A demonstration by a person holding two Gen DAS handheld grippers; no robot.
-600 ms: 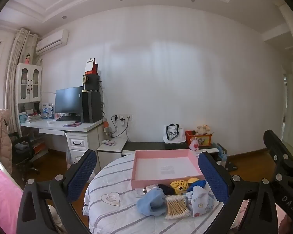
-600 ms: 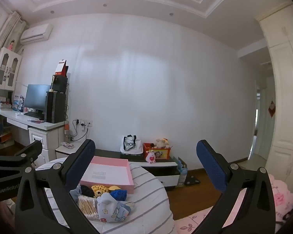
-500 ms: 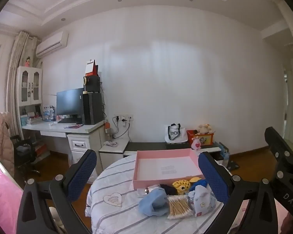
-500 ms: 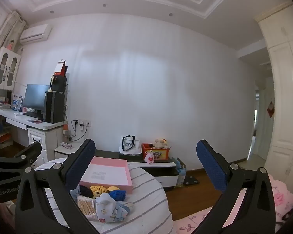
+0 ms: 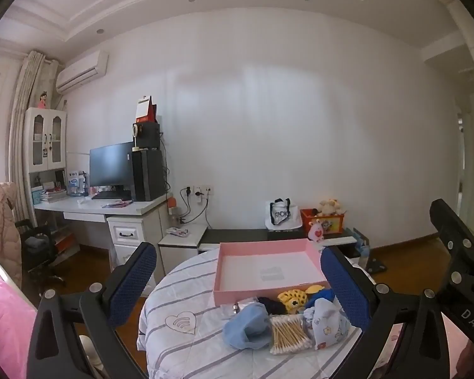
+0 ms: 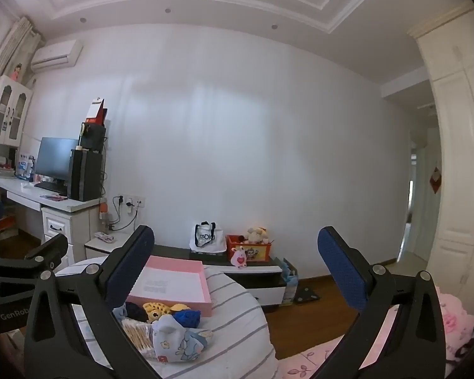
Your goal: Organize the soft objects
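Left wrist view shows the soft objects [image 5: 300, 319] heaped before the pink box [image 5: 268, 271] at lower centre on the surface, light and limp, best pinched at a fold; both jaws stand wide, empty.

"RADIO" on white tote bag [image 5: 282, 214], "DAS" — right claw arm [image 5: 469, 317], "GenRob" — left claw arm [image 6: 12, 315]

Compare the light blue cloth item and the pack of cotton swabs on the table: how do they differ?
The light blue cloth item is a soft crumpled lump in one plain colour; the pack of cotton swabs is a flat clear packet of tan sticks with white tips. The cloth item lies on the left, the pack to its right, touching it. Both lie on the striped tablecloth in front of the pink tray, outside it.
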